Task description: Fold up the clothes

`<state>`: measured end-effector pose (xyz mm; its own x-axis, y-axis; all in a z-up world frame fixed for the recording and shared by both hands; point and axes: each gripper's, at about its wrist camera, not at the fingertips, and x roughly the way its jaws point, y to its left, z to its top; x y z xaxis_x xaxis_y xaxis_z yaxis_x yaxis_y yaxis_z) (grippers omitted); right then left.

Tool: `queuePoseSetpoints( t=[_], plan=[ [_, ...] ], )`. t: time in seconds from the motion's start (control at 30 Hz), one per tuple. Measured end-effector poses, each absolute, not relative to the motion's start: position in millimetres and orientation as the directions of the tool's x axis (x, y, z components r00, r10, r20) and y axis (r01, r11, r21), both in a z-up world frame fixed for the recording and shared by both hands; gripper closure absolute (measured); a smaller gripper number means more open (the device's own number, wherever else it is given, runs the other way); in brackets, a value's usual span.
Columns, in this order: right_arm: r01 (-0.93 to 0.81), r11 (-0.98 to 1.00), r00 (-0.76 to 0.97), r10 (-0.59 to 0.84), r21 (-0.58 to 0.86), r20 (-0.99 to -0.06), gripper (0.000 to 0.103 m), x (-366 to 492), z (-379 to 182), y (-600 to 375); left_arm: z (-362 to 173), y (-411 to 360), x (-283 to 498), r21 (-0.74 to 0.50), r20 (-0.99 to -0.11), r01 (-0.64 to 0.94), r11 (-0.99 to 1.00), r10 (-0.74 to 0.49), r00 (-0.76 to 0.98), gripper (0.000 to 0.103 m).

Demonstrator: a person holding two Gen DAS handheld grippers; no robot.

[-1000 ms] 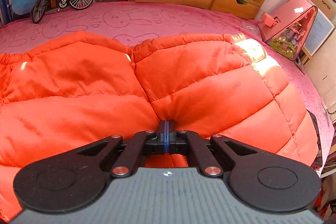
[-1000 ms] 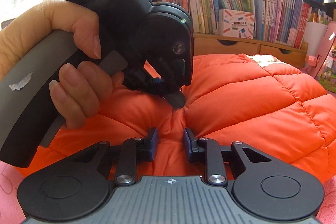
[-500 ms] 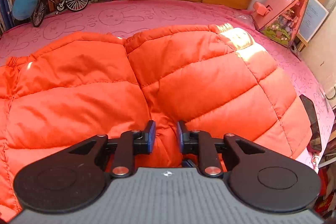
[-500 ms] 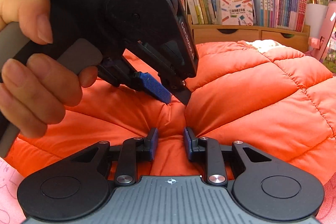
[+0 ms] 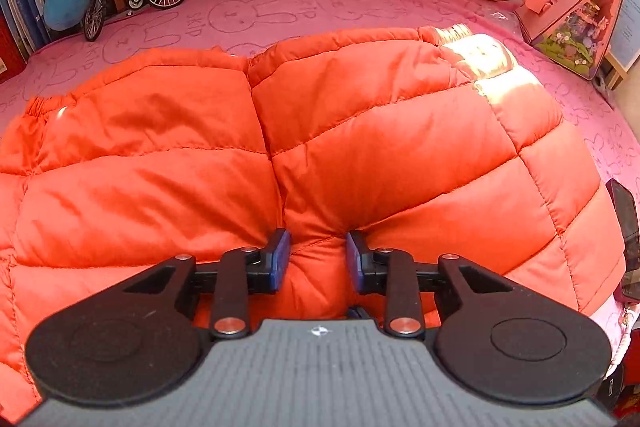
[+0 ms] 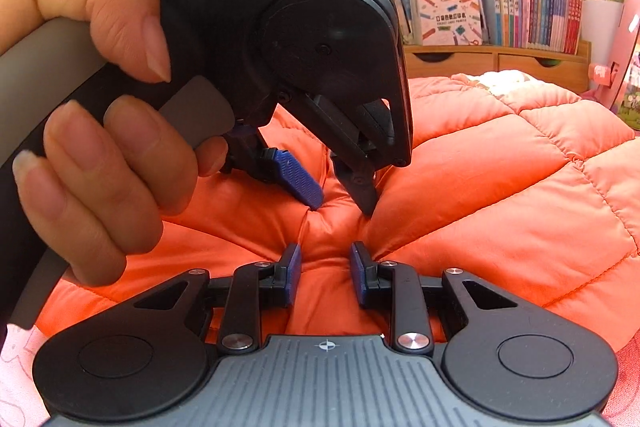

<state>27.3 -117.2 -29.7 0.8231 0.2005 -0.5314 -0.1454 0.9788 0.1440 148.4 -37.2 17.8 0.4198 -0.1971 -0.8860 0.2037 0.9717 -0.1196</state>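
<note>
The left gripper (image 5: 316, 247) points steeply down onto the orange puffer jacket (image 5: 400, 147). Its jaws stand apart, and a plump ridge of fabric bulges up between the blue pads without looking squeezed. The jacket lies spread over the pink rabbit-print cover (image 5: 320, 11), filling most of this view, with its far edge well short of the bookshelf. Judged from here, if this gripper shuts on only the outer shell, the slick padding could slide out and the fold would be lost.

In the right wrist view, the right gripper (image 6: 324, 259) is clamped on a narrow pinch of the same jacket (image 6: 500, 187), and creases run out from its pads. The left gripper (image 6: 342, 205), held in a hand (image 6: 100, 167), has its tips touching the fabric just beyond, very near the right one. With both so close, a sideways move could knock the grippers together. The right grip looks shallow, so a hard pull might tear it free. The springy filling may also push any fold back open unless it is pressed flat.
</note>
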Motion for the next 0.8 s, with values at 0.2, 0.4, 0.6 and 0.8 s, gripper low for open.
queuePoseSetpoints(
  t=[0.2, 0.4, 0.6, 0.8],
  plan=[
    [-0.144, 0.982, 0.823, 0.188, 0.123, -0.536, 0.075, 25.1, -29.4, -112.9, 14.8, -34.7, 161.3, -0.142, -0.9, 0.135, 0.981, -0.184, 0.394, 0.075],
    [-0.147, 0.98, 0.822, 0.195, 0.132, -0.534, 0.075, 27.7, -29.3, -115.5, 14.5, -36.1, 173.3, -0.127, -0.909, 0.102, 0.987, -0.157, 0.387, 0.075],
    [-0.149, 0.984, 0.826, 0.177, 0.095, -0.534, 0.075, 25.1, -30.2, -110.2, 13.1, -30.9, 190.6, -0.14, -0.905, 0.04, 0.989, -0.144, 0.4, 0.076],
    [-0.157, 0.983, 0.82, 0.182, 0.093, -0.542, 0.075, 23.6, -30.3, -112.6, 11.0, -28.6, 206.4, -0.141, -0.891, 0.003, 0.99, -0.128, 0.436, 0.077]
  ],
)
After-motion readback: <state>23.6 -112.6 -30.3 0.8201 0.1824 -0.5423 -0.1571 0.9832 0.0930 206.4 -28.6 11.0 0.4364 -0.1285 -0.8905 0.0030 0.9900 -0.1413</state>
